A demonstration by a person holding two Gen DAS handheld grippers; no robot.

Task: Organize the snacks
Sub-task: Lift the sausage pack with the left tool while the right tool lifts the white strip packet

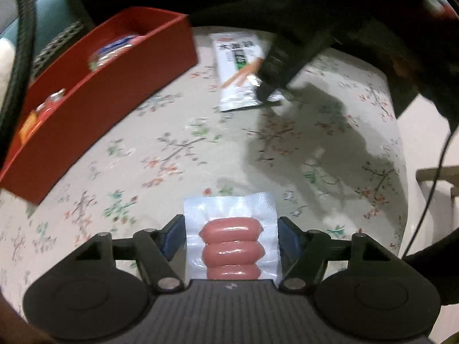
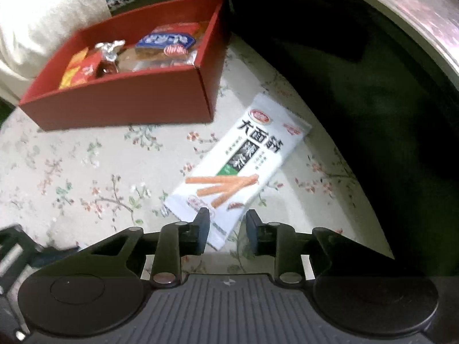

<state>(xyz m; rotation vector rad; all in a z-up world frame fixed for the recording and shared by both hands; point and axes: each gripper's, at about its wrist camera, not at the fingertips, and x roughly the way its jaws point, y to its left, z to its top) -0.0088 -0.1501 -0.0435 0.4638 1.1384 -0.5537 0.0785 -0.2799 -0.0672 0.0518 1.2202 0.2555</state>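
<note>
- The sausage pack (image 1: 231, 235) is seen between the fingers of the left gripper (image 1: 230, 229), its sealed edges meeting the blue pads on both sides; it is judged to be clamped there, above the floral table (image 1: 172, 149).
- The pack's long axis runs along the fingers, straight away from the left hand, with three sausages stacked crosswise.
- The strip packet (image 2: 241, 160) is found lying flat on the table, its near corner between the fingers of the right gripper (image 2: 227, 223).
- The right jaws are drawn in narrow about that corner; whether the pads actually press on the film cannot be told from the right wrist view.
- The packet's long axis slants from the right gripper up and to the right, towards the table's dark far edge.
- The red box (image 2: 120, 106) is placed up and to the left of the packet, well apart from both grippers, already holding several wrapped snacks.
- From the left wrist view the box lies up and to the left, its long wall running diagonally; the left hand is judged the nearer to its open top.
- Bare cloth is left between the sausage pack and the box, so a clear path is available.
- The box wall must be cleared from above before anything is dropped in.
- The table's rounded edge is close to the right of the packet; little room is left there for a slide.
</note>
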